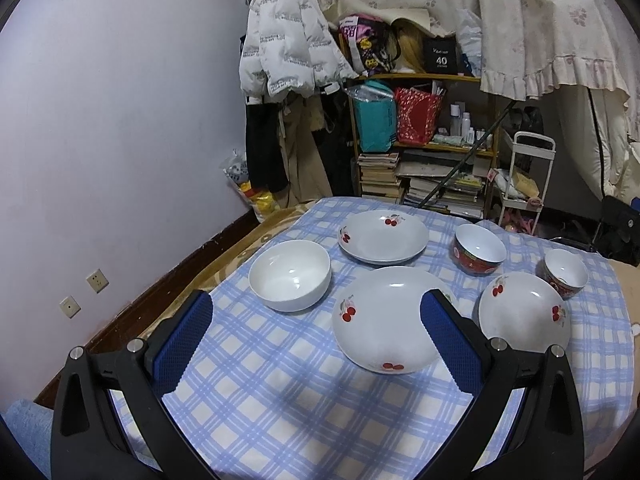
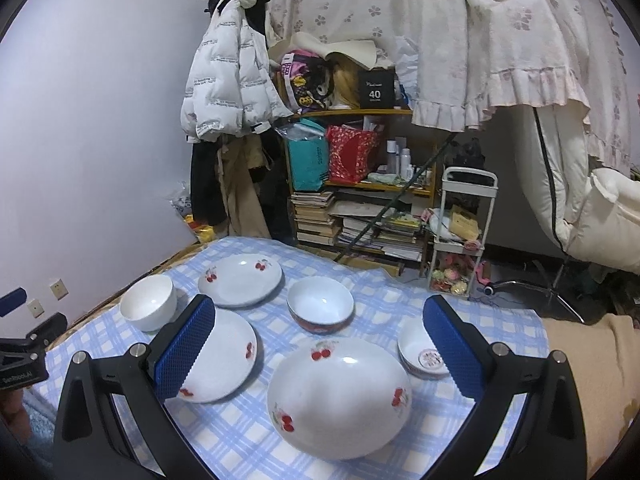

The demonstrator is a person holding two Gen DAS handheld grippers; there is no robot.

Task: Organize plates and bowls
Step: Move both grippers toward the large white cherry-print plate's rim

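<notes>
Both spread, empty: left gripper (image 1: 316,340), right gripper (image 2: 318,344); small bowl's (image 2: 420,356) red inner mark right-view only.

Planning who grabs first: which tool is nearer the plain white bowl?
Left. The left tool hangs just short of the white bowl; from the right tool, it sits far off left.

Both wrist views look down, close, sharing the checked tablecloth (image 1: 280,380) — right's nearer.
</notes>
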